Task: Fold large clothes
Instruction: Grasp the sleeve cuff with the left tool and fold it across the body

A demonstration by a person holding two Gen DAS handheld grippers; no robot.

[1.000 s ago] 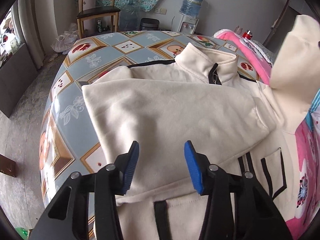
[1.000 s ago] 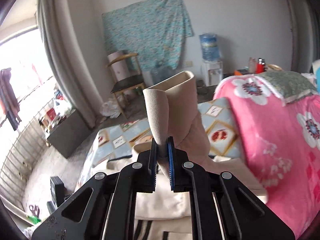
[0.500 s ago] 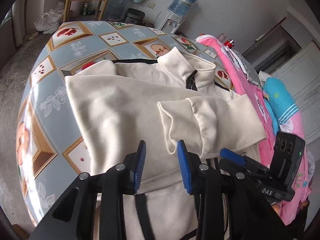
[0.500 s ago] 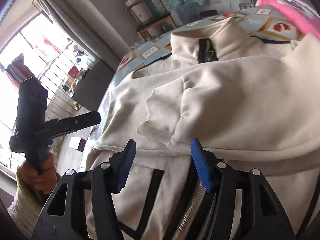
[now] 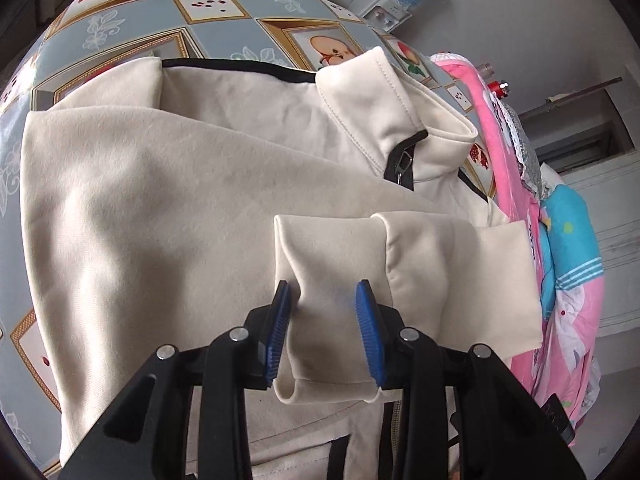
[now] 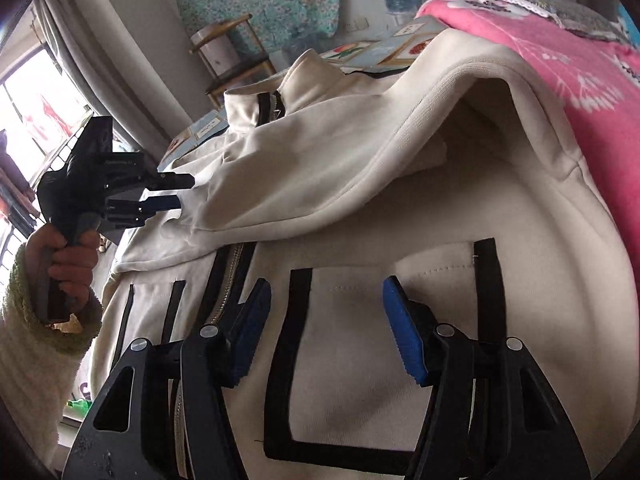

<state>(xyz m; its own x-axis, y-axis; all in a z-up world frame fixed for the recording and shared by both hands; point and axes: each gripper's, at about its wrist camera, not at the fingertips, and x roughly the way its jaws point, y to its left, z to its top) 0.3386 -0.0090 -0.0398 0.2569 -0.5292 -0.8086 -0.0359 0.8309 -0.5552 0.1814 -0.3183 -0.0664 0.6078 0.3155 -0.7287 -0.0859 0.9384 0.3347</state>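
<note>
Lying between left gripper (image 5: 326, 334) fingers: sleeve cuff (image 5: 324, 280).

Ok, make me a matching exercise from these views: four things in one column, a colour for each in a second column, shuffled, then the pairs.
Things
1. jacket
2. quilt
3. pocket trim
4. gripper pads

Colours
A. blue
B. pink
C. cream
D. black

Pairs: 1-C, 2-B, 3-D, 4-A
</note>
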